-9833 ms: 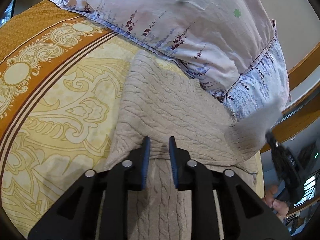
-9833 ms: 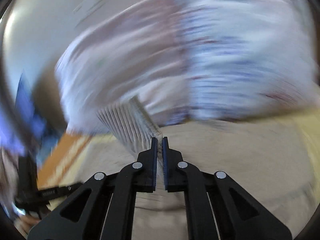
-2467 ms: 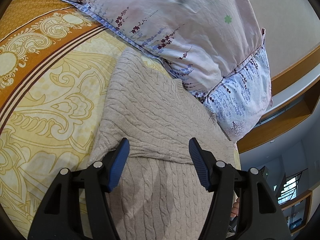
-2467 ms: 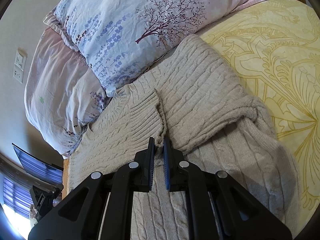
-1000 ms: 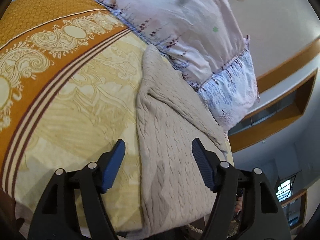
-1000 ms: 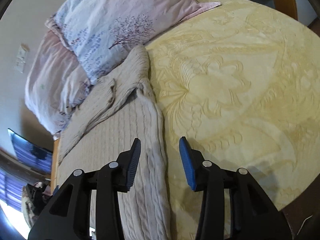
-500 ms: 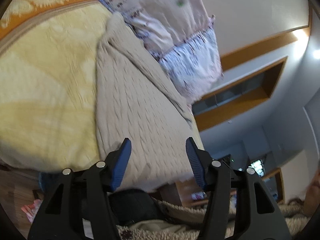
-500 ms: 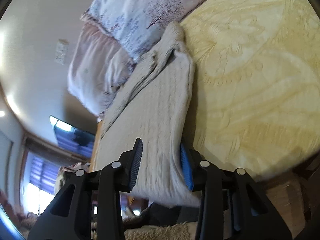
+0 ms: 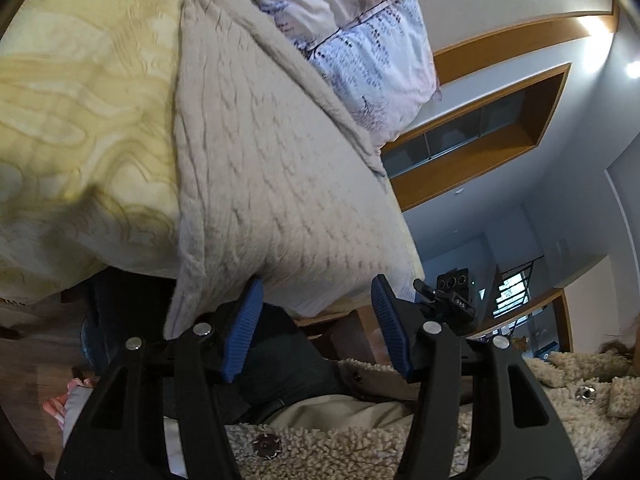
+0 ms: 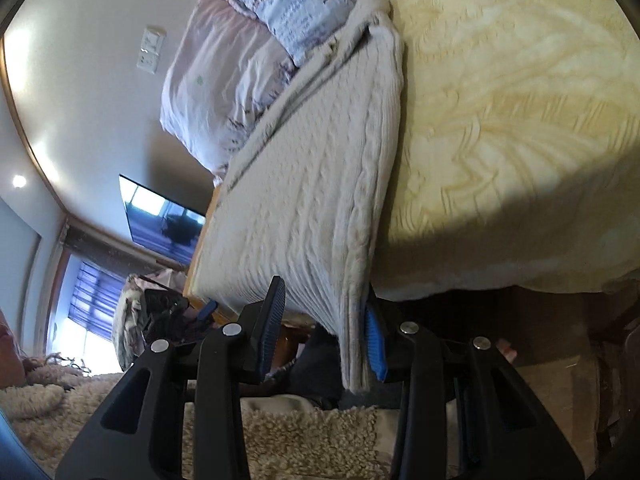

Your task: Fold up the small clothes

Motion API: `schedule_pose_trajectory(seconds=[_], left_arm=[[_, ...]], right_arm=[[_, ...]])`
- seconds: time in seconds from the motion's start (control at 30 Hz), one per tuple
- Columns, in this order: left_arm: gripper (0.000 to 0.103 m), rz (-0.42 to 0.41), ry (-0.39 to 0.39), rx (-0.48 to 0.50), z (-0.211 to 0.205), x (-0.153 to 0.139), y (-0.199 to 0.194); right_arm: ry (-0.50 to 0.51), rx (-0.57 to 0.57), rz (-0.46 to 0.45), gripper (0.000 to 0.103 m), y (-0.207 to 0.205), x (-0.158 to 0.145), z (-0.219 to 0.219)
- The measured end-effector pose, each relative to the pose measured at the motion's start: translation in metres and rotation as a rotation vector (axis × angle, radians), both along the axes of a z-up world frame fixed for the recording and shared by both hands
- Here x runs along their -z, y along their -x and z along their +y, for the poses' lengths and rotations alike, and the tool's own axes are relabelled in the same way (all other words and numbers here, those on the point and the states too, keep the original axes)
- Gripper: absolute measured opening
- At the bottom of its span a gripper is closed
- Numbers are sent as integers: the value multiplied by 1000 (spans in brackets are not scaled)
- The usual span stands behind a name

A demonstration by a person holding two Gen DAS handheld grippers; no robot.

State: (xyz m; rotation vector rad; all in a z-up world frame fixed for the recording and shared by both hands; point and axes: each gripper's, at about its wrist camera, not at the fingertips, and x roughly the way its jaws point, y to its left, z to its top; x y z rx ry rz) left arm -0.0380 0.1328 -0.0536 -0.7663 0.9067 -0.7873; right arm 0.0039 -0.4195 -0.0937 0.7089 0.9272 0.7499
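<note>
A beige cable-knit sweater lies on the yellow patterned bedspread, sleeves folded in, its hem hanging over the near bed edge. My left gripper is open, just below the hem, jaws wide apart on either side of the hanging edge. In the right wrist view the sweater hangs down between the open jaws of my right gripper; its right corner drapes against the right blue pad. Neither gripper holds the cloth.
Two floral pillows lie at the head of the bed, also in the right wrist view. A wall TV and window are at left. The person's fleece jacket fills the bottom. Wooden wall shelf at right.
Both grippers have drawn back from the sweater's folded sleeves to the near bed edge and dropped below it. The right gripper, earlier shut on a sleeve, has opened.
</note>
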Motion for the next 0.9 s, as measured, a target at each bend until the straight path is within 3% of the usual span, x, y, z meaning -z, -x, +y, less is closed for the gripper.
schedule_pose_trajectory(seconds=[0.33,0.47,0.57,0.73,0.9], left_arm=[[46,5,-46,-23,7,8,4],[73,-20,-82,-43,30,8,18],[77,-20,-91,-90,48,11,22],[76,-10,-120,-47,41,16,13],[63,-21,-98,-3,29,15,8]], right_arm=[[27,-51,4,39,-1,9,10],[46,-54,7,40,-1,8,8],[49,-53,7,40,-2,7,8],[49,-61,8,40,-4,7,10],[48,-77,-7,40,-3,5,14]])
